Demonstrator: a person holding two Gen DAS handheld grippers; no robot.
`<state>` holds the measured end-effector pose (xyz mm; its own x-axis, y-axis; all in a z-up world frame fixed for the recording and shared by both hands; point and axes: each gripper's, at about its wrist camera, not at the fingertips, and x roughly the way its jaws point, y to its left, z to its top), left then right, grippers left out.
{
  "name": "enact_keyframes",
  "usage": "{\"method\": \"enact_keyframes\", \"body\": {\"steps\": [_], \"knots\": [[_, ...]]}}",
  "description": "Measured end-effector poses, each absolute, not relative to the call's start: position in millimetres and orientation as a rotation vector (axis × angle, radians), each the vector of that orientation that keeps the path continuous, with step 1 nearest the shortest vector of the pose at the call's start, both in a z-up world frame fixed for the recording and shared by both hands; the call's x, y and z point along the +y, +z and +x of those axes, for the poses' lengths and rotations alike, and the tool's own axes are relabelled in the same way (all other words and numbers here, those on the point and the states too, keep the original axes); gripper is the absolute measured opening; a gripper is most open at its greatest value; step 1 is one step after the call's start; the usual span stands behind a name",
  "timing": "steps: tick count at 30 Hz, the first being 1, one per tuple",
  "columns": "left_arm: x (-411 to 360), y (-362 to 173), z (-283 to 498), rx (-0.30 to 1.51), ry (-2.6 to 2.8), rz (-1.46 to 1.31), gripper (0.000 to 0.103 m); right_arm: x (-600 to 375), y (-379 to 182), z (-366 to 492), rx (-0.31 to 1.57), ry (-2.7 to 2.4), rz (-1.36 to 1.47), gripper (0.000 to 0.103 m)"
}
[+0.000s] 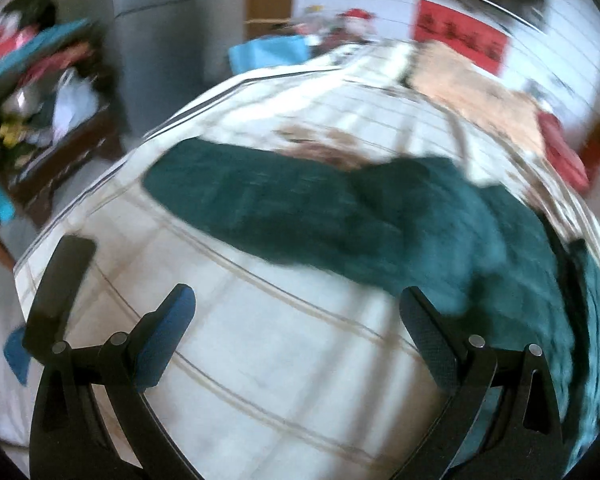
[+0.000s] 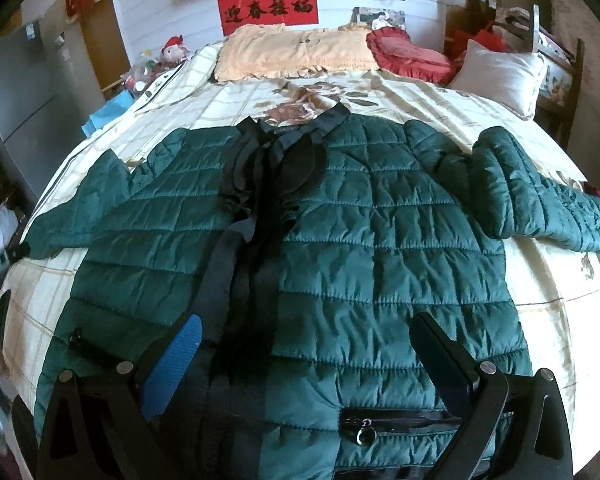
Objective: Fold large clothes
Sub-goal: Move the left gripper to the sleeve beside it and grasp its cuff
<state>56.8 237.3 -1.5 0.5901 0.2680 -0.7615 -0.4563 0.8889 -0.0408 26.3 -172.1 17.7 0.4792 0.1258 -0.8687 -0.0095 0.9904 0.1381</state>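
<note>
A dark green quilted jacket [image 2: 380, 232] lies spread flat, front up, on a cream checked bedspread [image 2: 548, 280], its black zip placket running down the middle and both sleeves out to the sides. My right gripper [image 2: 306, 326] hovers open over the jacket's lower hem, near a zipped pocket [image 2: 396, 420]. In the blurred left wrist view, the jacket [image 1: 380, 224] stretches across the bed with its left sleeve pointing left. My left gripper [image 1: 297, 298] is open above bare bedspread [image 1: 259, 360], just short of the jacket's edge, holding nothing.
A peach pillow [image 2: 295, 54], a red cushion [image 2: 412, 54] and a white pillow [image 2: 500, 74] lie at the head of the bed. A grey fridge [image 2: 15, 92] and cluttered shelves [image 1: 39, 92] stand left of the bed. A wooden chair [image 2: 560, 76] is at the right.
</note>
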Motion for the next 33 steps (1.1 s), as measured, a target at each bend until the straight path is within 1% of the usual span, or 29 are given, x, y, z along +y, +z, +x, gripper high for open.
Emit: {"method": "enact_keyframes", "body": {"steps": [6,10,17,20,22,23,24,25,26,28,30,31,32,33], "knots": [[321.8,-24.3,79.7,0.839,0.559,-0.367,0.102,-167.1,14.2,29.1,1.091,0.084,0.098,0.103],[358.8,-43.3,101.3,0.840,0.613,-0.420,0.102,-164.1,10.6,31.9,1.110,0.084,0.086,0.103],[396.8,-61.4,127.3,0.845,0.675,-0.467,0.102,-157.2,9.6,36.8,1.120,0.094,0.075,0.103],[406.2,-68.7,136.6,0.855,0.661,-0.490,0.099,-154.3,8.6,39.5,1.124,0.098,0.068,0.103],[410.4,-72.7,141.7,0.849,0.626,-0.523,0.098,-152.5,7.0,41.8,1.130,0.099,0.065,0.103],[412.2,-74.5,143.3,0.844,0.611,-0.540,0.095,-151.9,6.1,42.6,1.132,0.099,0.065,0.103],[414.2,-76.7,144.5,0.839,0.587,-0.569,0.085,-151.2,4.8,43.7,1.138,0.099,0.066,0.103],[414.4,-76.2,145.7,0.826,0.591,-0.566,0.085,-150.9,3.6,44.5,1.142,0.099,0.067,0.103],[415.9,-75.8,146.9,0.812,0.576,-0.576,0.075,-150.9,2.9,44.4,1.145,0.100,0.069,0.103],[417.7,-75.9,148.4,0.802,0.568,-0.588,0.063,-150.3,1.3,44.7,1.151,0.102,0.071,0.103],[421.4,-75.6,149.8,0.796,0.564,-0.604,0.032,-149.8,0.1,45.0,1.155,0.104,0.072,0.103],[424.4,-74.5,148.4,0.790,0.547,-0.627,0.024,-150.2,-0.4,45.0,1.156,0.105,0.073,0.103],[427.5,-73.8,146.2,0.782,0.523,-0.662,0.018,-150.5,-0.5,45.0,1.156,0.105,0.074,0.103],[430.8,-70.9,140.3,0.759,0.496,-0.711,0.015,-151.0,-0.4,45.2,1.156,0.105,0.075,0.103]]}}
